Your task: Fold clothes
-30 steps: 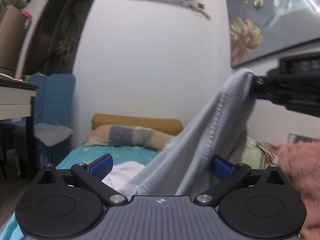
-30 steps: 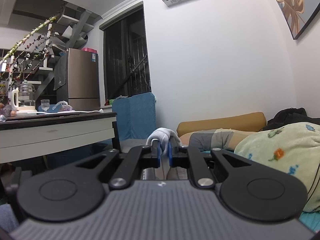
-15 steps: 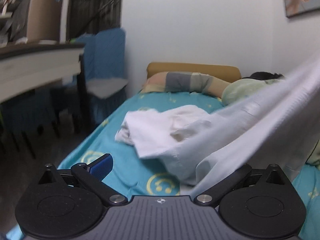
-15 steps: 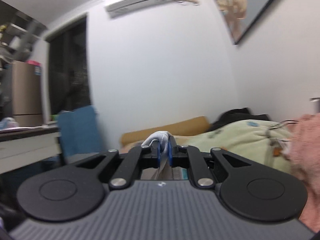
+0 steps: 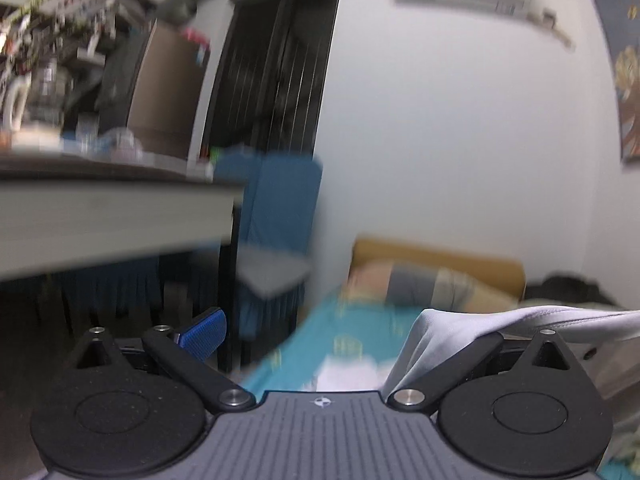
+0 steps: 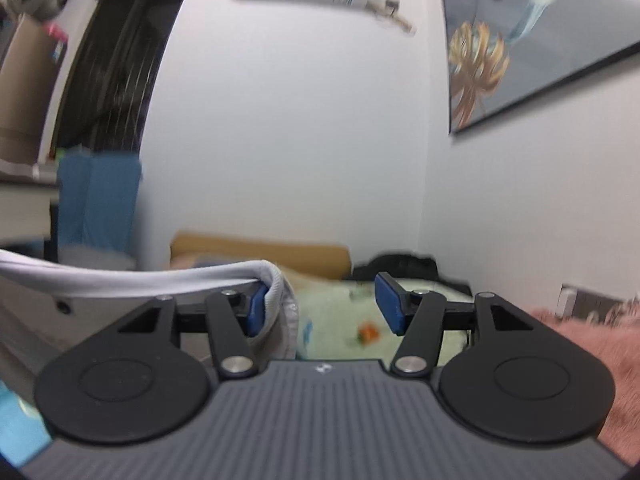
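A light grey garment (image 5: 472, 328) hangs stretched between my two grippers. In the left wrist view it drapes over the right finger, hiding its pad; the left gripper (image 5: 332, 330) is open, its left blue pad (image 5: 202, 338) bare. In the right wrist view the same garment (image 6: 160, 278) lies over the left finger and curls round its blue pad (image 6: 256, 312). The right gripper (image 6: 322, 308) is open, with a wide gap to the bare right pad (image 6: 390, 308). A white garment (image 5: 344, 374) lies on the bed below, blurred.
The bed has a teal sheet (image 5: 320, 336), a striped pillow (image 5: 424, 286) and a tan headboard (image 6: 260, 250). A pale green patterned quilt (image 6: 344, 328) and pink fluffy blanket (image 6: 592, 344) lie at right. A desk (image 5: 100, 208) and blue-covered chair (image 5: 276, 216) stand left.
The right gripper has opened; it was shut on the grey garment, which now only hangs over its left finger. The left gripper has tilted up from the bed and swung left.
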A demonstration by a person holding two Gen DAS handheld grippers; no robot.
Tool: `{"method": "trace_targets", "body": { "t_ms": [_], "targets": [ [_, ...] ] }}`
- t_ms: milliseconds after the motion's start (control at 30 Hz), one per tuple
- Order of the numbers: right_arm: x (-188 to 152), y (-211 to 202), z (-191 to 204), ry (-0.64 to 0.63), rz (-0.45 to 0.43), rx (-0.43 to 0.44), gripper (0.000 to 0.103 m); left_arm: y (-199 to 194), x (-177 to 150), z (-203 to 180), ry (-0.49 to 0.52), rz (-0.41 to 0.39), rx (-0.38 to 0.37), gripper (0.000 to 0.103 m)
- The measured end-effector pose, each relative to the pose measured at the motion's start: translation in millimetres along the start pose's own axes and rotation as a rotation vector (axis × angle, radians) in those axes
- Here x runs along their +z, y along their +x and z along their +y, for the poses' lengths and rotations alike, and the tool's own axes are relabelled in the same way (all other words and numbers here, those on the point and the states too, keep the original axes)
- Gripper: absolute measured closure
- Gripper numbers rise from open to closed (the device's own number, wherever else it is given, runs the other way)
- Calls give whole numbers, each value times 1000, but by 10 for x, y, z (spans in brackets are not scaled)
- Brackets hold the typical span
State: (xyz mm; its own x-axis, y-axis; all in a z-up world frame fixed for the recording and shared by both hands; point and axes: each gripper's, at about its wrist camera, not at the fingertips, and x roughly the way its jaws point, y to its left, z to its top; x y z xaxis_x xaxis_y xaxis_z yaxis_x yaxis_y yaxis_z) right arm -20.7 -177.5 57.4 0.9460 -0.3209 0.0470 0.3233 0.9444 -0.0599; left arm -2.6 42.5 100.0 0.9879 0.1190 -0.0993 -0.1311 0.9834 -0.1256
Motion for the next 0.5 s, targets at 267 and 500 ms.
{"method": "trace_targets", "body": {
  "t_ms": [267, 500],
  "targets": [
    [1348, -729, -215, 156, -213, 41, 45, -868, 1560, 194, -34, -281, -76, 0],
    [2405, -1528, -530, 248, -383, 133, 45, -1861, 2804, 320, -103, -413, -173, 0]
  ]
}}
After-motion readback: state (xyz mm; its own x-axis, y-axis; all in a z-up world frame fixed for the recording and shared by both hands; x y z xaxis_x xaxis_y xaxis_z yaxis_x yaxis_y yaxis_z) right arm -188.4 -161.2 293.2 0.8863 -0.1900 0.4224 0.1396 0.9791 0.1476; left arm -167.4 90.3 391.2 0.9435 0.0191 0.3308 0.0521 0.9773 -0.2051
